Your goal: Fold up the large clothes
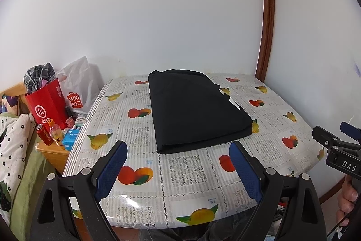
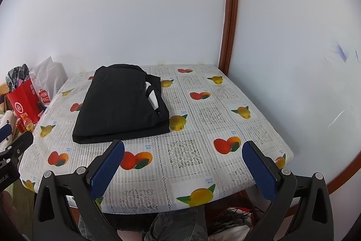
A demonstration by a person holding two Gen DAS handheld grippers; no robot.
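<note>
Black garment (image 1: 196, 110) lies folded in a thick rectangle at centre frame on the fruit-print table (image 1: 185, 175), touched by neither gripper. Left gripper (image 1: 178, 148) and right gripper (image 2: 183, 147) hang wide and empty at lower frame. Folding looks finished; any next move would likely be squaring the edges.

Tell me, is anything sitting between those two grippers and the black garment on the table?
Nothing visible does. The left gripper and right gripper both stand open, empty, short of the folded black garment. Only bare fruit-print tablecloth lies between them and its near edge.
</note>
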